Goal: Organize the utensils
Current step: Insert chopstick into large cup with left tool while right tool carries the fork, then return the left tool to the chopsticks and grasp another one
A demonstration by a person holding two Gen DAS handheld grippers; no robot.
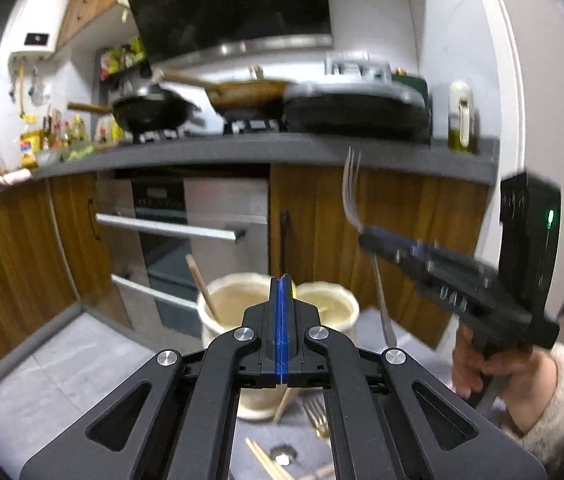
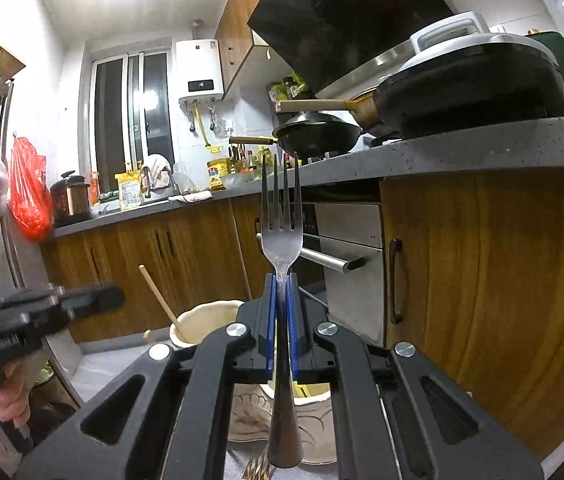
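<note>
My right gripper [image 2: 281,280] is clamped on a silver fork [image 2: 282,236] — neck pinched between the blue pads [image 2: 269,320], tines straight up, handle hanging down behind the fingers. My left gripper [image 1: 281,284] is closed on nothing, pads pressed together.

Landmark: the two cream holders [image 1: 237,304] on the grey floor. Left gripper sits just above them; the fork is raised above them and to their right. A wooden chopstick [image 1: 201,286] leans inside the left holder. A gold fork [image 1: 316,416] and loose chopsticks [image 1: 265,460] lie on the floor in front of the holders.
</note>
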